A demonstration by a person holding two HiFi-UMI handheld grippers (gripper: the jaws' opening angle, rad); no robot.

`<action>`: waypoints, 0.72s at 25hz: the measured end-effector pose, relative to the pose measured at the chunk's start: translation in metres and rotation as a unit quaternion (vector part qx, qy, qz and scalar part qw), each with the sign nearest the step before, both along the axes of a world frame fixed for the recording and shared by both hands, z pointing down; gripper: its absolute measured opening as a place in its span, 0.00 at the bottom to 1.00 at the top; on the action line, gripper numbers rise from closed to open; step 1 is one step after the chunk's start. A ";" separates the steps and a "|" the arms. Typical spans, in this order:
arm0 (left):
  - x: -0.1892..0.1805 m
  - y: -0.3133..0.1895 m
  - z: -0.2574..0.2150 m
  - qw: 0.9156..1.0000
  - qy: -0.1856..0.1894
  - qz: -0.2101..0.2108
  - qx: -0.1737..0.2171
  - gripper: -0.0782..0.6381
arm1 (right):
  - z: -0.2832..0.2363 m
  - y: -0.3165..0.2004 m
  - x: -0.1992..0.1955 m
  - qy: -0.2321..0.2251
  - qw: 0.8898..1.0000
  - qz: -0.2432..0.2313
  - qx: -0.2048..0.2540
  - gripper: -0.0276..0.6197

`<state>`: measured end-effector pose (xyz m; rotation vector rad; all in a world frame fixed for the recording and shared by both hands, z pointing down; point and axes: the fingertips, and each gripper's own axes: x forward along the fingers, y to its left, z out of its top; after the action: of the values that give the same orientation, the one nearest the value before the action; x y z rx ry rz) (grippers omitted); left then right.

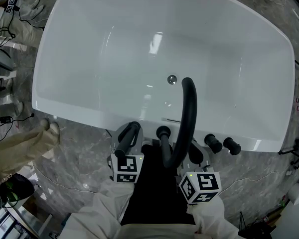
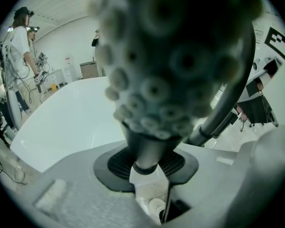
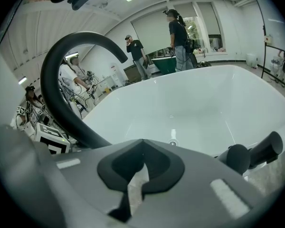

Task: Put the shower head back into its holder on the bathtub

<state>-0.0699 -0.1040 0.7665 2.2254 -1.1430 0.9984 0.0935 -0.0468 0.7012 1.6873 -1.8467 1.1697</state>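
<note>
Shower head (image 2: 166, 56) is clamped by its neck in the left hand-held gripper (image 2: 146, 164) at the bathtub (image 1: 79, 111) rim; right hand-held gripper (image 3: 140, 167) is closed, empty. Seating in its holder (not clearly identified) is called for next.

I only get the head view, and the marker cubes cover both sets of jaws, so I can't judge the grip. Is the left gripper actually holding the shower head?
Observer: Yes, the left gripper view shows the shower head clamped at its neck in the left gripper.
Operator: And the right one?
Observer: The right gripper is empty, its jaws together.
Operator: Where's the spout?
Observer: The black spout arches past that view's left side, clear of the jaws.
</note>
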 end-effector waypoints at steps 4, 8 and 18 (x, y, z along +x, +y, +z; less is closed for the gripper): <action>0.000 0.000 0.002 1.000 -0.004 -0.008 -0.011 0.30 | 0.002 -0.001 0.000 -0.002 1.000 0.000 -0.001 0.05; 0.001 -0.001 0.002 1.000 -0.012 -0.009 -0.012 0.30 | 0.003 -0.002 0.002 -0.002 1.000 0.001 -0.004 0.05; 0.001 -0.001 0.003 0.999 -0.033 -0.019 -0.012 0.31 | 0.006 -0.005 0.007 -0.006 1.000 0.000 -0.010 0.05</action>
<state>-0.0687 -0.1051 0.7692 2.1592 -1.1920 1.0725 0.1001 -0.0515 0.7071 1.6740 -1.8361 1.1972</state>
